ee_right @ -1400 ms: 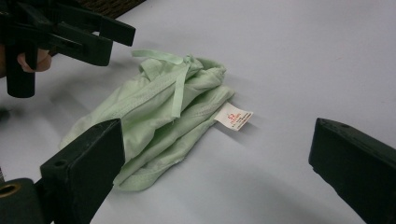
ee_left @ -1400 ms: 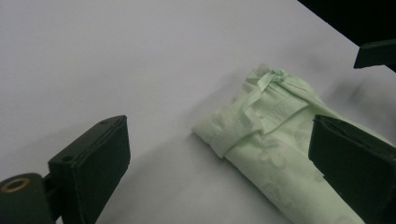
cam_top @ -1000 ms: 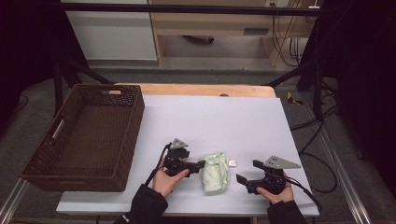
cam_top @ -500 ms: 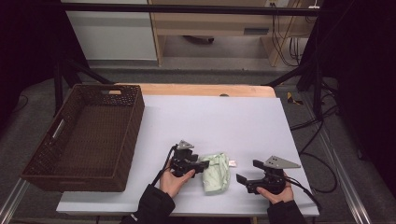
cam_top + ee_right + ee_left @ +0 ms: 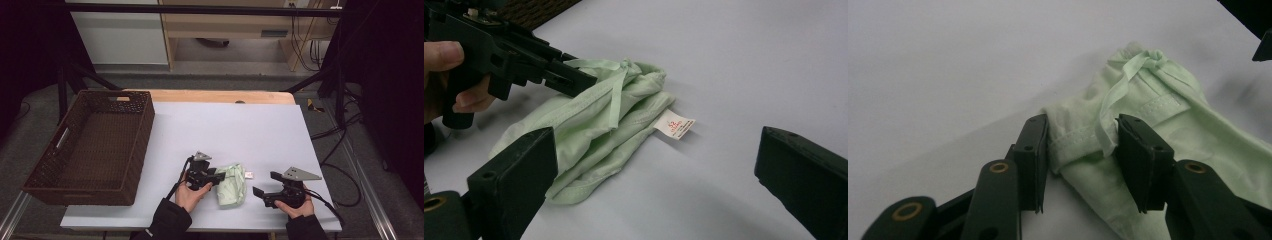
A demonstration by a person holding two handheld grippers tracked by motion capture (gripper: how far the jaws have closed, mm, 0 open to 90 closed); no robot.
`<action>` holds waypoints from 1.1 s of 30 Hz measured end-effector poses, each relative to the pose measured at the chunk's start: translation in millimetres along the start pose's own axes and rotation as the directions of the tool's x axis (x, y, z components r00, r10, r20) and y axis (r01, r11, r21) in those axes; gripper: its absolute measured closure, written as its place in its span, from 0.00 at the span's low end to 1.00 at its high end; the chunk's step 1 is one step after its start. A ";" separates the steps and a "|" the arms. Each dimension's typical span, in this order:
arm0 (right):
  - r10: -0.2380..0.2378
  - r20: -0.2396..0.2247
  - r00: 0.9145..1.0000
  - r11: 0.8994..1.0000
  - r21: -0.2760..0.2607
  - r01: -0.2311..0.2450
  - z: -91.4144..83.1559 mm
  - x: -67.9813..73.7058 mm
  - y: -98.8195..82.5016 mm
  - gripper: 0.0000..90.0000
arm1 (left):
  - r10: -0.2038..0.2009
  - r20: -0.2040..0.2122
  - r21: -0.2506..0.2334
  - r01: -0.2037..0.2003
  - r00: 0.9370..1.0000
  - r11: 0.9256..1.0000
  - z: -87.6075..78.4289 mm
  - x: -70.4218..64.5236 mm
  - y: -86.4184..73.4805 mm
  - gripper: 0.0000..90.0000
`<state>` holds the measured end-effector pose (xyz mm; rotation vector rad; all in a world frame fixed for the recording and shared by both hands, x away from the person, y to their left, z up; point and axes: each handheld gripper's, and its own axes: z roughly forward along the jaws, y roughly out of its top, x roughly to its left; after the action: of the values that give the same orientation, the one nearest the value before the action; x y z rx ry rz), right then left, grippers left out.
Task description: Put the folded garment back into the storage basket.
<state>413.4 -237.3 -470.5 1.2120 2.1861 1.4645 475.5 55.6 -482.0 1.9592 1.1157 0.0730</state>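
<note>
- Pale green garment (image 5: pixel 231 184): folded into a small bundle, it lies on the white counter (image 5: pixel 240 130) near the front edge, between the two hands. A drawstring (image 5: pixel 1120 82) crosses its upper fold, and a white label (image 5: pixel 675 125) sticks out flat onto the counter at one side.
- Left tongs (image 5: pixel 1082 145): the jaws have just been closing and now straddle a hemmed corner of the garment. The cloth fills the gap between them, and both pads touch its edges. Whether they already pinch it firmly cannot be told.
- Right tongs (image 5: pixel 659 165): the jaws stand wide apart and hold nothing. They rest low over the counter just beside the garment and point toward it. The right hand (image 5: pixel 295 207) holds them from below.
- Brown wicker basket (image 5: pixel 60 165): it stands at the left edge of the counter, well apart from the garment.
</note>
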 end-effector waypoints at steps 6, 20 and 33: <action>0.004 0.000 1.000 1.000 0.001 -0.004 -0.1 0.1 0.1 0.05 | -0.021 -0.019 -0.009 0.021 1.000 1.000 1.2 -1.8 -0.6 0.66; 0.006 0.008 1.000 1.000 0.003 -0.006 -0.4 -0.3 0.4 0.05 | -0.050 -0.037 -0.030 0.049 0.998 0.998 3.4 -7.8 -4.6 0.85; 0.010 0.008 1.000 1.000 -0.002 -0.010 -1.3 -0.1 0.8 0.05 | -0.014 -0.024 -0.091 0.012 1.000 0.996 -6.6 -17.5 -0.4 0.89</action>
<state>413.0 -238.1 -469.2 1.2282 2.1759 1.4627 461.9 47.3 -472.2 1.8748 1.1219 0.1380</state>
